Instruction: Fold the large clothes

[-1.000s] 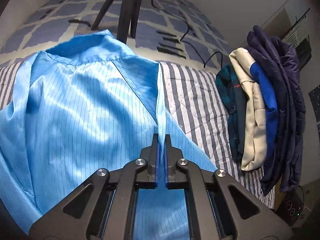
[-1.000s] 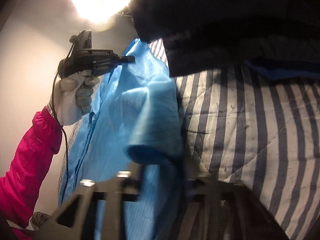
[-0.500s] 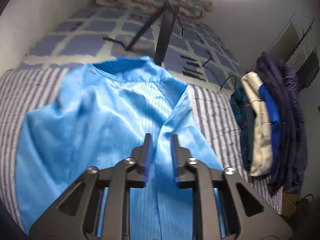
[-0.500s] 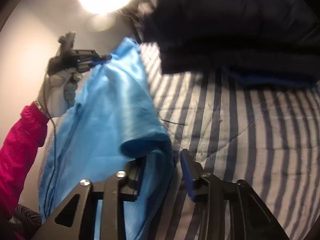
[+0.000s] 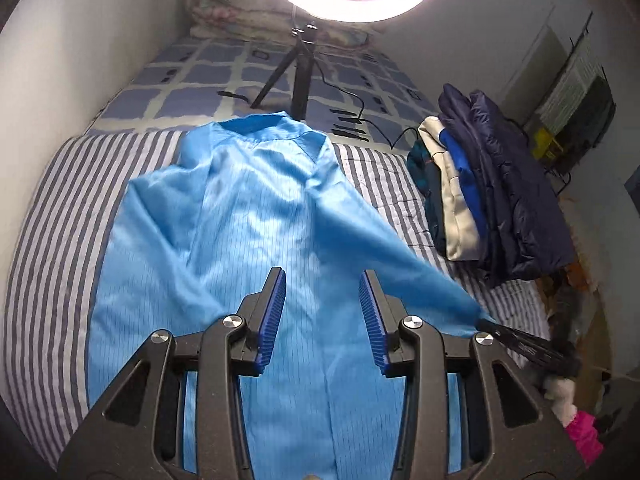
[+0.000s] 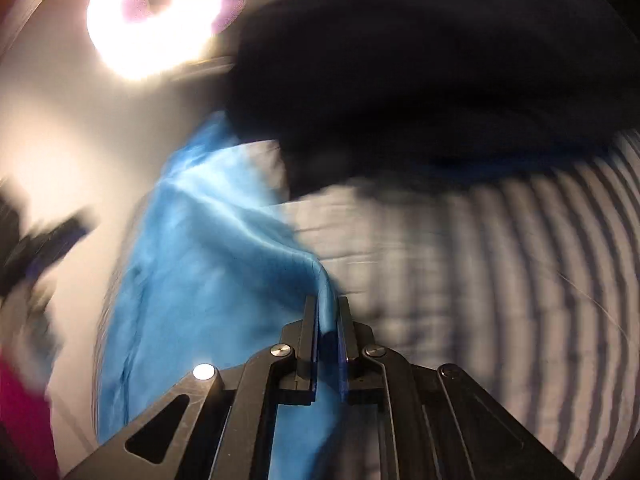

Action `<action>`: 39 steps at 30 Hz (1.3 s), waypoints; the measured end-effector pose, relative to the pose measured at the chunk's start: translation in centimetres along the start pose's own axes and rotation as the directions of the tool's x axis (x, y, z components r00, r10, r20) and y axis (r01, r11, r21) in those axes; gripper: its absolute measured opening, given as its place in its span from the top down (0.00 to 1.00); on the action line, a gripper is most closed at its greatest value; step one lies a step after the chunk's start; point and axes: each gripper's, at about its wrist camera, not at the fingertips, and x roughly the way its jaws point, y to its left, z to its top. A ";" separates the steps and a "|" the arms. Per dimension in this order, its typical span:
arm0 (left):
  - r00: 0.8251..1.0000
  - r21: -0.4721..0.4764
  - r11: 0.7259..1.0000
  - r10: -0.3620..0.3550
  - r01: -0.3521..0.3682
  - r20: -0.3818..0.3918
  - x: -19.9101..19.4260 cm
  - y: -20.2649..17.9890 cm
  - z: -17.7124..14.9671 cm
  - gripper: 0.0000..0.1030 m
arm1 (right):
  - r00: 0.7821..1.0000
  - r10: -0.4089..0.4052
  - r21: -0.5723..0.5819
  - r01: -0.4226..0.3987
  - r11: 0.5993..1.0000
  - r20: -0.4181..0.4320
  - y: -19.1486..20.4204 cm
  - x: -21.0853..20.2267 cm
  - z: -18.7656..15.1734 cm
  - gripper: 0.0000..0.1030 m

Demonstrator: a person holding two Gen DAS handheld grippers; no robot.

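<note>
Left tongs (image 5: 323, 312) now spread wide and empty above the blue coat (image 5: 224, 248), having let go its front edge | right tongs (image 6: 328, 320) clamp the sleeve end, drawn out sideways | coat lies on striped bed (image 5: 52, 216) | judgement: sleeve fold comes next.

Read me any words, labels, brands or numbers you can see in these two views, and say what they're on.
None can be read.
Blue coat: fine stripes only, no label showing.
Stacked clothes: a small reddish mark on the teal piece, too small to read.
Paper on the wall: lines of print, too small to read.
Right wrist view: motion-blurred, no text on the right hand-held gripper.
</note>
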 end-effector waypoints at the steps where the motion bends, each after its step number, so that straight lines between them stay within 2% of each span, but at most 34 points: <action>1: 1.000 0.001 1.000 -0.005 0.005 0.001 -0.5 -0.1 -0.4 0.63 | 0.999 -0.035 0.020 0.035 0.999 -0.001 -0.8 0.0 0.1 0.92; 3: 1.000 0.029 1.000 -0.013 0.013 -0.004 -2.4 -0.9 -2.2 0.63 | 0.999 -0.035 0.004 0.035 0.999 -0.004 -1.0 -0.7 -0.1 0.83; 5: 1.000 0.054 0.998 -0.022 0.023 -0.019 -4.4 -1.6 -4.7 0.63 | 0.999 -0.038 -0.008 0.038 0.999 0.008 -0.9 -2.1 -0.3 0.65; 8: 0.996 0.065 0.996 -0.063 0.067 -0.060 -7.6 -2.4 -9.5 0.61 | 1.000 -0.015 -0.037 0.016 0.999 0.027 -0.3 -5.0 -0.7 0.65; 11: 0.992 0.075 0.992 -0.091 0.098 -0.089 -10.6 -2.9 -14.7 0.50 | 0.999 0.019 -0.088 -0.015 0.996 0.043 0.7 -8.6 -1.6 0.62; 15: 0.983 0.043 0.991 -0.117 0.124 -0.140 -13.1 -2.5 -21.6 0.50 | 0.998 0.056 -0.155 -0.052 0.986 0.020 2.3 -12.9 -3.8 0.56; 16: 0.981 0.033 0.992 -0.119 0.125 -0.152 -13.4 -2.5 -23.0 0.50 | 0.998 0.062 -0.170 -0.060 0.984 0.006 2.9 -13.6 -4.7 0.55; 20: 0.951 -0.052 0.985 -0.171 0.163 -0.257 -12.1 -1.7 -29.9 0.50 | 0.993 0.104 -0.182 -0.112 0.977 -0.053 4.5 -15.9 -9.8 0.52; 21: 0.945 -0.068 0.983 -0.180 0.168 -0.274 -11.7 -1.6 -30.9 0.50 | 0.992 0.108 -0.178 -0.118 0.977 -0.065 4.8 -16.0 -11.3 0.44; 23: 0.935 -0.103 0.978 -0.204 0.181 -0.291 -11.0 -1.5 -33.4 0.50 | 0.990 0.107 -0.160 -0.122 0.980 -0.095 4.9 -15.7 -14.1 0.40; 27: 0.937 -0.089 0.979 -0.202 0.184 -0.284 -10.3 -2.5 -36.2 0.52 | 0.979 0.075 -0.157 -0.106 0.982 -0.190 5.1 -13.6 -19.1 0.40; 29: 0.935 -0.089 0.977 -0.210 0.192 -0.287 -9.9 -3.0 -37.1 0.91 | 0.976 0.063 -0.160 -0.098 0.982 -0.210 5.3 -12.7 -20.4 0.40; 30: 0.933 -0.094 0.975 -0.218 0.199 -0.286 -9.7 -3.3 -37.5 0.94 | 0.973 0.073 -0.150 -0.107 0.983 -0.220 5.4 -12.1 -20.8 0.41; 34: 0.940 -0.087 0.972 -0.233 0.218 -0.248 -9.7 -4.7 -38.7 0.97 | 0.969 0.047 -0.161 -0.087 0.983 -0.241 6.1 -9.5 -21.4 0.45; 36: 0.940 -0.086 0.970 -0.242 0.228 -0.242 -9.6 -5.5 -39.3 0.97 | 0.967 0.030 -0.158 -0.072 0.985 -0.253 6.2 -8.1 -21.5 0.51; 37: 0.942 -0.074 0.971 -0.237 0.226 -0.239 -9.6 -5.7 -39.6 0.98 | 0.964 0.032 -0.145 -0.073 0.987 -0.263 6.1 -7.5 -21.6 0.54; 39: 0.945 -0.070 0.973 -0.231 0.221 -0.229 -9.6 -5.8 -40.0 0.98 | 0.963 0.016 -0.144 -0.057 0.988 -0.268 5.8 -6.7 -21.8 0.69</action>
